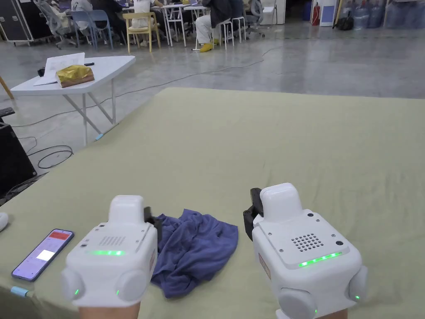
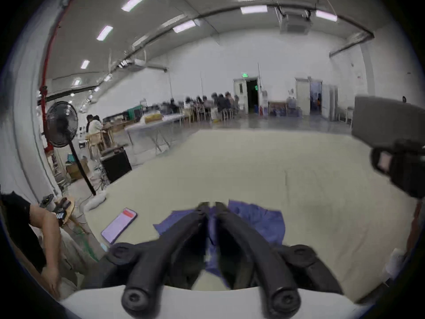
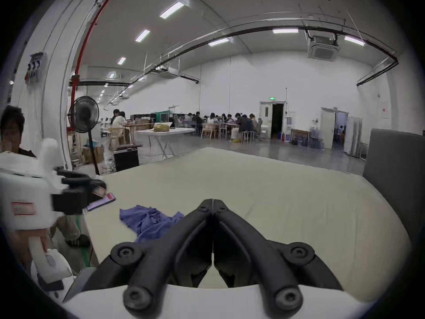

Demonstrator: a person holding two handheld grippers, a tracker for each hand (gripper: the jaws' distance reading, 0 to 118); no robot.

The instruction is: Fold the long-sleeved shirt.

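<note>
Blue-violet long-sleeved shirt (image 1: 195,249) lies crumpled near the front edge of the pale green bed cover (image 1: 290,145), between the two units. Head view: left gripper (image 1: 151,216) level, nose at the shirt's left edge; right gripper (image 1: 250,216) level, just right of the shirt, apart from it; phone (image 1: 42,254) at far left. Left gripper view: jaws nearly together, a strip of shirt fabric (image 2: 212,238) pinched between them. Right gripper view: jaws pressed tip to tip, holding nothing; shirt (image 3: 149,222) lies to their left.
</note>
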